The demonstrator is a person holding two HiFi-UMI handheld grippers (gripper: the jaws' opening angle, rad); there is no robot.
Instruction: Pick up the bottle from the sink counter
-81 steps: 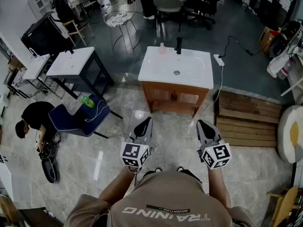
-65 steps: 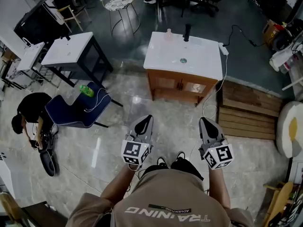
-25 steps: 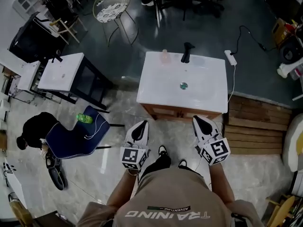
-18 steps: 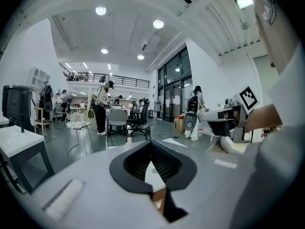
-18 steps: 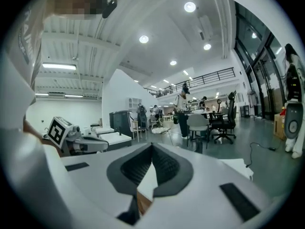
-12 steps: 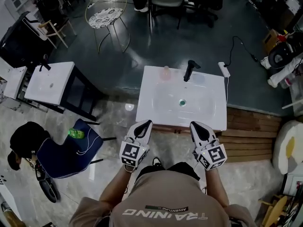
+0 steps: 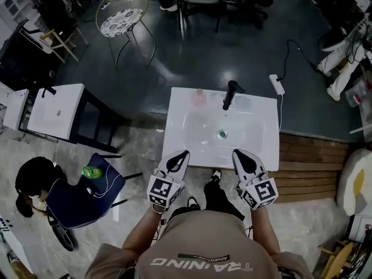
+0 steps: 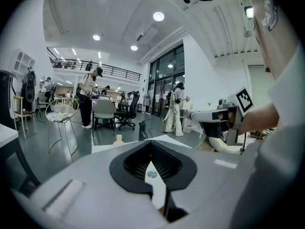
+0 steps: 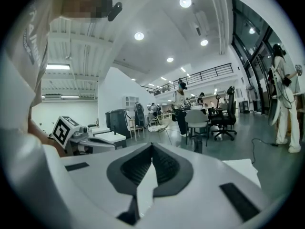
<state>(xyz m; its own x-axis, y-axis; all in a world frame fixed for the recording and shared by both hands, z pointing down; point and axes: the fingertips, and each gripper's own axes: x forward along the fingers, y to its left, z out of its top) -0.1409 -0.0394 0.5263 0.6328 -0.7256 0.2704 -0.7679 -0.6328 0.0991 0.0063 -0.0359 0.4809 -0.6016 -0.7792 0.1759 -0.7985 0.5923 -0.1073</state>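
1. The white sink tabletop lies before me, faucet at its far edge.
2. My left tool and right tool hang over the near edge, well short of the faucet, both pressed together, empty.
3. The pale bottle stands just left of the faucet.
4. I judge this the approach: next, reach across and spread one tool around it.

The person's tan cotton shirt has "TRAINING" in pale capitals across the back, upside down in the head view. A small dark patch beside it reads "ADVENTURE". Nothing else is legible.
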